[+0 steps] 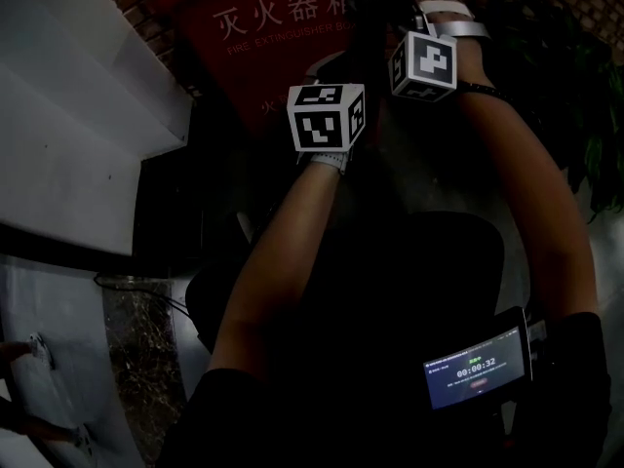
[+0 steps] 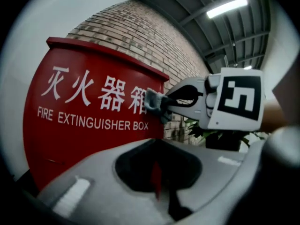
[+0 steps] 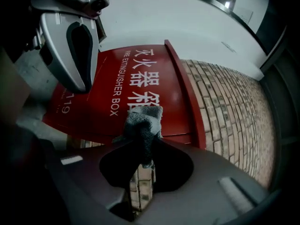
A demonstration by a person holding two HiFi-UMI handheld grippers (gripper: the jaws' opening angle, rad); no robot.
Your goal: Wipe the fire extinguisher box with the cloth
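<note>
**Cloth clamped in the right gripper, its end on the red box**

The right gripper (image 3: 140,146) has its jaws closed on the cloth (image 3: 143,121), a grey, bunched piece. The cloth sticks out beyond the jaw tips. Its long axis runs along the jaws, and its free end points at the fire extinguisher box (image 3: 159,86). This end lies on the red front, over the last large white character and near the edge of the box next to the brick wall (image 3: 225,107). It seems to touch the panel.

The box is straight ahead of both grippers, with its lettered front turned toward them. In the left gripper view the lines of lettering run level from left to right.

The left gripper (image 2: 157,175) holds nothing. Its jaws are almost together, with only a thin slit between them, and the red front shows through the slit. It is near the right gripper but apart from it, and the cloth is ahead of it and to its right.
</note>
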